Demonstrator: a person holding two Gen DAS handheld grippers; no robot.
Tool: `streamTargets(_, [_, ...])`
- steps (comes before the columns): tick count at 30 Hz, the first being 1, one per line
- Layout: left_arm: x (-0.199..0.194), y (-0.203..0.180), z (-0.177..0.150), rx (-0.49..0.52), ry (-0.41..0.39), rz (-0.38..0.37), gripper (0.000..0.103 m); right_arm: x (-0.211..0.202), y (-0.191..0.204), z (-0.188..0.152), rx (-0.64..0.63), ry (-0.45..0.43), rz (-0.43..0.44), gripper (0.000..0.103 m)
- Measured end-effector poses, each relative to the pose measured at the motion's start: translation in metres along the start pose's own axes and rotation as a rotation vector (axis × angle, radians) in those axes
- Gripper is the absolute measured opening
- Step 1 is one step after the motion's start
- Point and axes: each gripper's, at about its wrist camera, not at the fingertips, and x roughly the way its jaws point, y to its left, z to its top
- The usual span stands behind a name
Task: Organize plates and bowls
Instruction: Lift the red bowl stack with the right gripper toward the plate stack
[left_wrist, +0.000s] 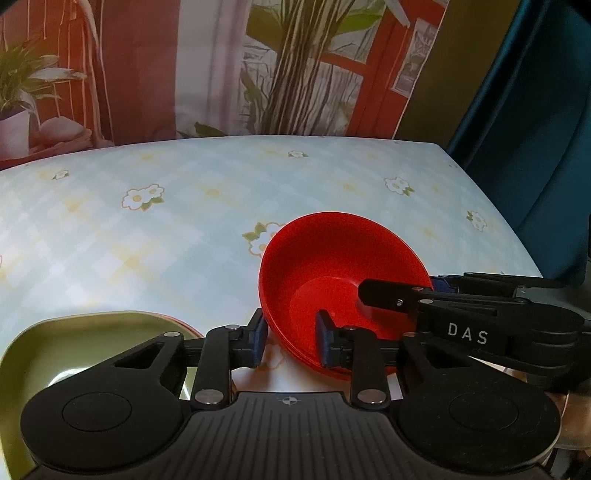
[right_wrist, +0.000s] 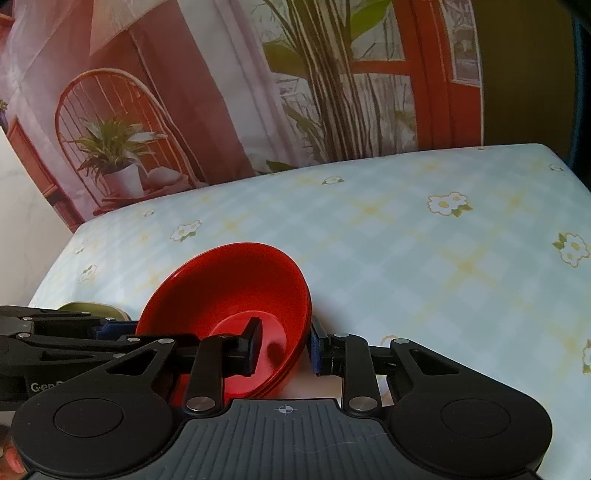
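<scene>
While both tools meet at one spot on the surface (left_wrist: 192, 206), these lines hold:

Red bowls: a nested stack (left_wrist: 332, 266) (three rims show at its near edge in the right wrist view), tilted and caught between the two tools.

Left tool (left_wrist: 291, 339): clamped on the stack's near-left wall, one blue pad outside the rim and one inside.

Right tool (right_wrist: 284, 347): clamped on the opposite wall, its black finger (right_wrist: 253, 345) inside the bowl and its blue pad outside.

Green dish (left_wrist: 85, 343): a pale green, shallow piece lying just left of the left tool, partly under its linkage; a thin red edge peeks from beneath it.

Surface cover: pale blue check with white flowers.

Backdrop (right_wrist: 177, 92): a printed cloth beyond both tools, showing a chair, potted plant and red door.
</scene>
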Motion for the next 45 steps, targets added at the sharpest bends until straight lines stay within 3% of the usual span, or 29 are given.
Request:
streamTargets(19, [-0.038,-0.005,-0.013,0.027,-0.039,-0.005,0.026,-0.031,0.009,-0.007,0.007,-0.011,-0.015,0.018])
streamTargets(45, [-0.115,0.032,-0.036,-0.029,-0.17,0.012,0.026,-0.059,0.087,-0.001,-0.076,-0.029,0.006,0.017])
